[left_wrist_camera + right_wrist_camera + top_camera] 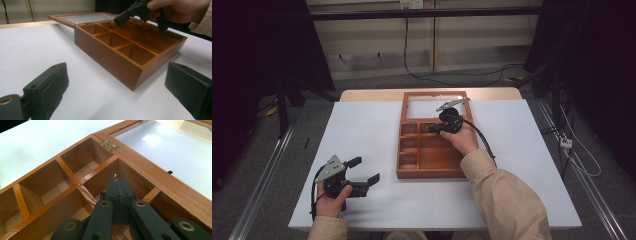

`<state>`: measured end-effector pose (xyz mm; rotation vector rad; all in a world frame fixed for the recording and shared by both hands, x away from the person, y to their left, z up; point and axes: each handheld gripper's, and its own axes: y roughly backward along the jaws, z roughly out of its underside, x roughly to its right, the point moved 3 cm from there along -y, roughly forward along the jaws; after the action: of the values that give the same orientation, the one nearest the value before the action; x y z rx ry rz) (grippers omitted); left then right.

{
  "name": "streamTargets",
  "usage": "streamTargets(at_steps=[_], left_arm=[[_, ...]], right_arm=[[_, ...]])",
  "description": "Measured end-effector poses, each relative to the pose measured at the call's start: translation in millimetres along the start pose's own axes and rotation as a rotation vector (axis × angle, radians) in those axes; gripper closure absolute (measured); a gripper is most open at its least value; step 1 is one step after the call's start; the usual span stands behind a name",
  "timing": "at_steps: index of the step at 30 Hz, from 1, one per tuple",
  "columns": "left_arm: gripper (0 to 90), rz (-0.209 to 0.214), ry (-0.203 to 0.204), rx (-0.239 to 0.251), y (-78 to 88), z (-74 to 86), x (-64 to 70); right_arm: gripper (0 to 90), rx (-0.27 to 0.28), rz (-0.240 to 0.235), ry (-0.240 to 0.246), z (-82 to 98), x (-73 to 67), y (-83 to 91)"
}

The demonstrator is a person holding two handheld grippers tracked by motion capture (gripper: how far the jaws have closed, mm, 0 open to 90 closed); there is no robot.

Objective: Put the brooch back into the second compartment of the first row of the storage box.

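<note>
Sleeves and forearms enter the high view from the bottom edge. Left tongs rest low on the white desk, jaws spread wide, nothing between them, well apart from the box. Right tongs sit over the box's upper compartments, near the hinge side. Glazed lid lies folded back flat on the desk behind the box.

Left gripper view: own two jaws stand far apart at the bottom corners, empty, above bare desk. Box lies ahead, compartments bare. Right tongs dip toward a rear compartment, with a tiny pale, glinting item at the tip; too small to identify.

Right gripper view: jaws pressed together, pads meeting, pinching the small glinting item at their very tip. Tip hangs over the compartment next to the brass hinge, not touching wall or floor as far as can be judged.

Judgement: step in hand is carrying the small item at the hinge-side compartment; placing or lifting cannot be told. Next move calls for a steady pinch and clearance from the dividers. Left tongs idle.
</note>
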<state>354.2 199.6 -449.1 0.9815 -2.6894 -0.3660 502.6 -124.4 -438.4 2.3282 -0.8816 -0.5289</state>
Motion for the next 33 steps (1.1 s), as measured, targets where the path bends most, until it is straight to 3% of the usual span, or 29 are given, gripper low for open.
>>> streamTargets(at_steps=[22,33], left_arm=[[4.8,0.002,0.002,-0.001,-0.3,0.1,0.1],[4.8,-0.001,0.0,-0.001,-0.2,0.0,0.1]], right_arm=[[89.6,-0.011,0.016,-0.016,0.9,1.5,-0.7],[75.6,-0.001,0.034,-0.028,0.3,1.6,2.3]])
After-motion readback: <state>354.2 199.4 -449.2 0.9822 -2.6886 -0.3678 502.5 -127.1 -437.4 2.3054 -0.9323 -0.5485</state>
